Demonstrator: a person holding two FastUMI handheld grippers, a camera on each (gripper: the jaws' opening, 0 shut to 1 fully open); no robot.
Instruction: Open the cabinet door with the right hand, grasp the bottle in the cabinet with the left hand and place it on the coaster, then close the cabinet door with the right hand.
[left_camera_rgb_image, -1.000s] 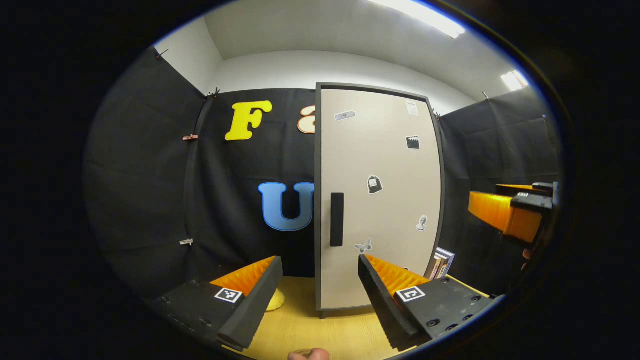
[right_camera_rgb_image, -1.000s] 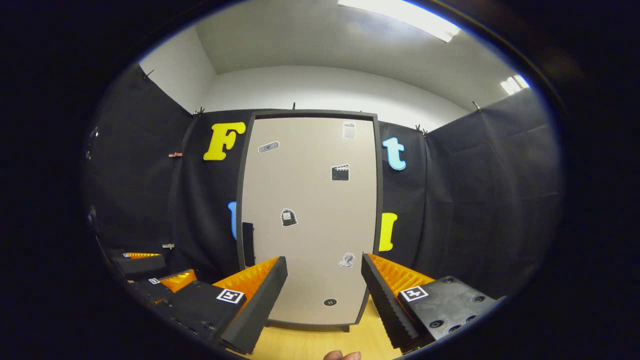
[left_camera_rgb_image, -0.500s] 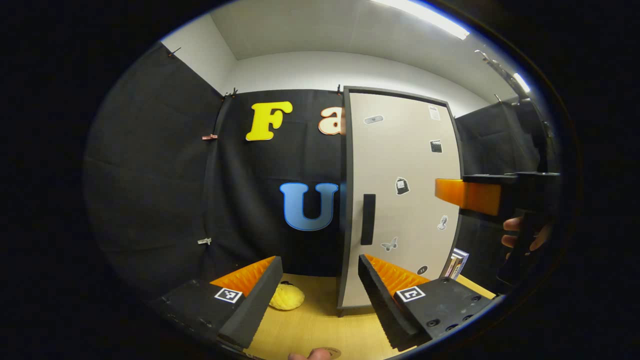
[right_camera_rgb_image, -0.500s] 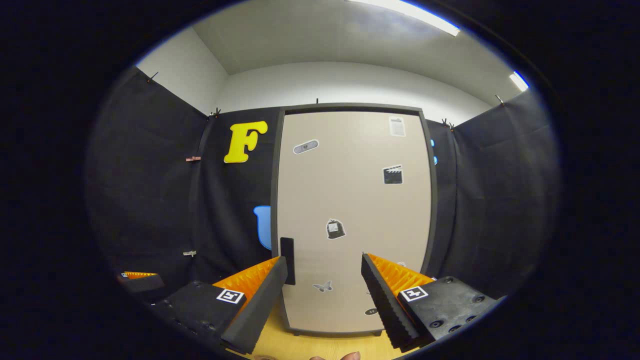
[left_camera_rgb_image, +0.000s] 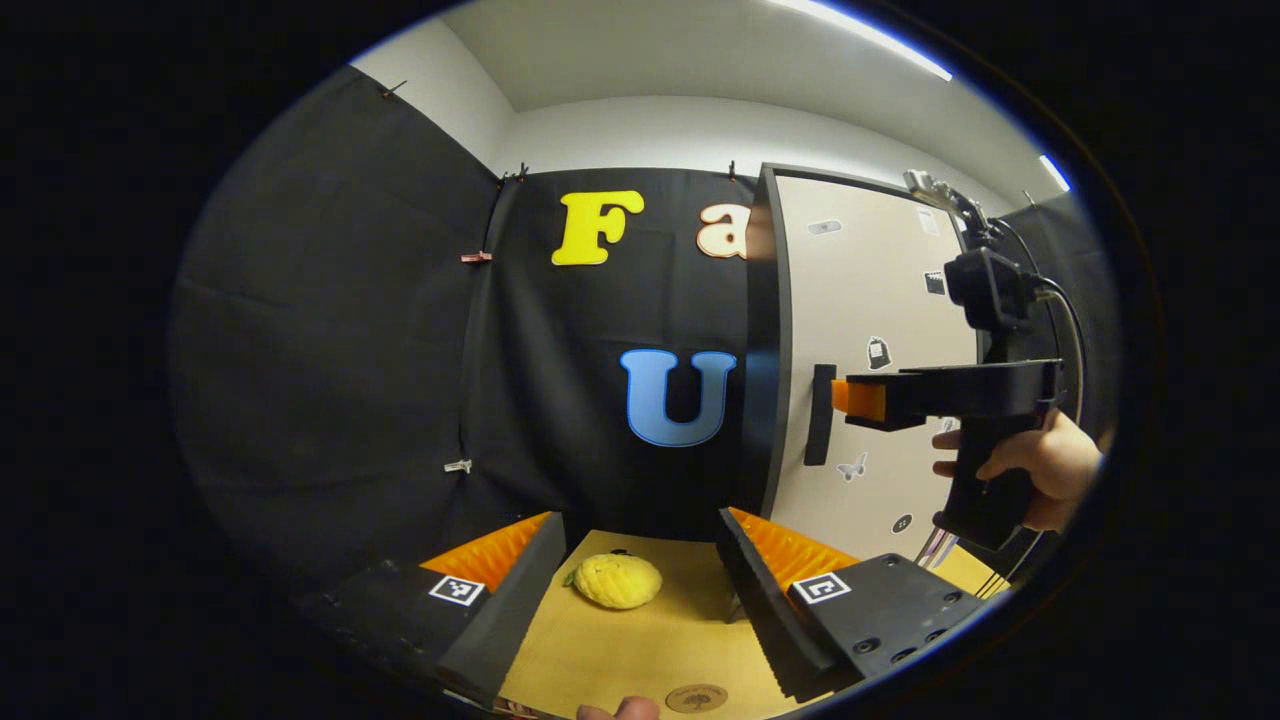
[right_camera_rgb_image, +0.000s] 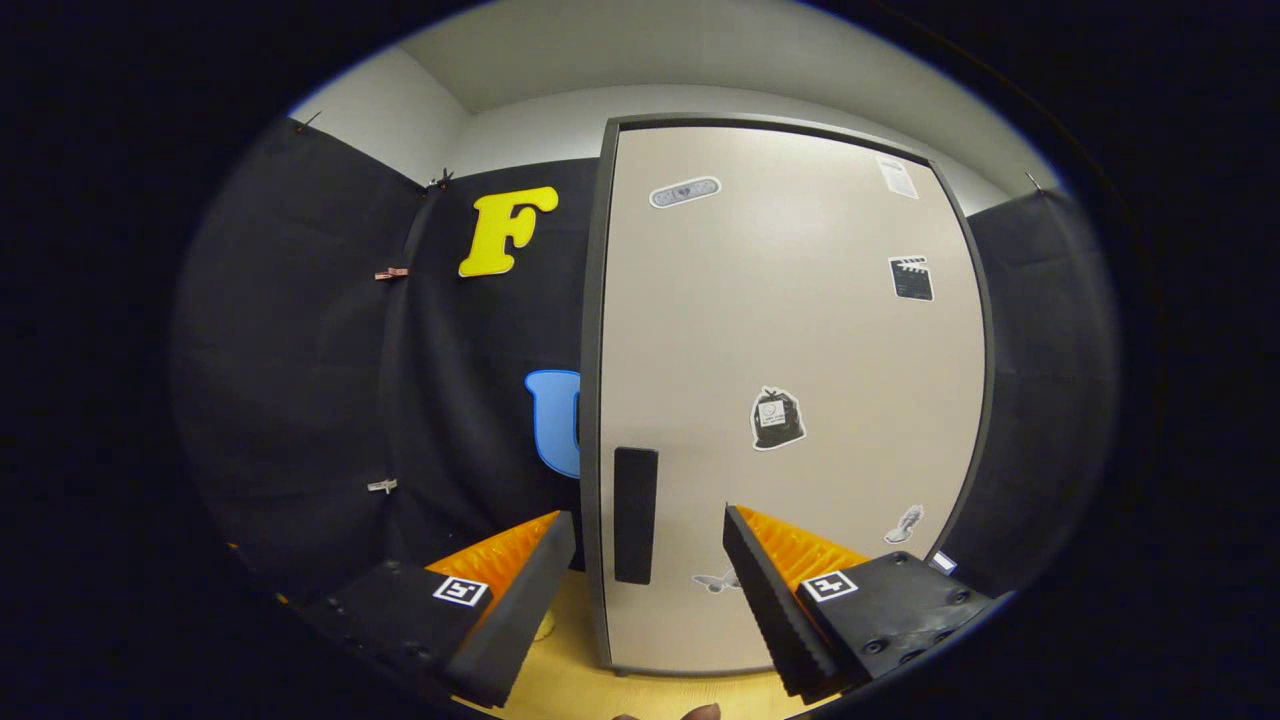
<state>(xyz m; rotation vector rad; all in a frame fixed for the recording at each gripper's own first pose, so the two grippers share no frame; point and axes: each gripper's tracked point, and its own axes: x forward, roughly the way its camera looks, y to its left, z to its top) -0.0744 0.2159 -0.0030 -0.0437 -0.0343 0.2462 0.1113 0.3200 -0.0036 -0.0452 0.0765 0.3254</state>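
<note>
A: How far along does the job look?

B: Barely begun, I'd say. The cabinet door (right_camera_rgb_image: 790, 400) sits flush in its dark frame, so it is not yet opened. The right gripper (right_camera_rgb_image: 645, 580) has its fingers spread wide with nothing between them, and the dark handle (right_camera_rgb_image: 635, 515) stands in that gap, farther off near the door's left edge. In the left gripper view that same right gripper (left_camera_rgb_image: 850, 400) is level with the handle (left_camera_rgb_image: 819, 428) and very near it; whether it touches I can't tell.

A: And the left one?

B: The left gripper (left_camera_rgb_image: 640, 590) is open too and empty, low over the counter (left_camera_rgb_image: 640, 650). A yellow lemon-like fruit (left_camera_rgb_image: 617, 581) lies on the wood beyond its fingers (not part of the job).

A: Where's the bottle?

B: Presumably inside the cabinet; with the door closed, nothing of its contents can be seen. The coaster (left_camera_rgb_image: 697, 697), a small round disc, lies bare on the near edge of the counter.

A: So what's left?

B: Everything: opening the door, lifting out the bottle, setting it on the coaster, closing up.
</note>
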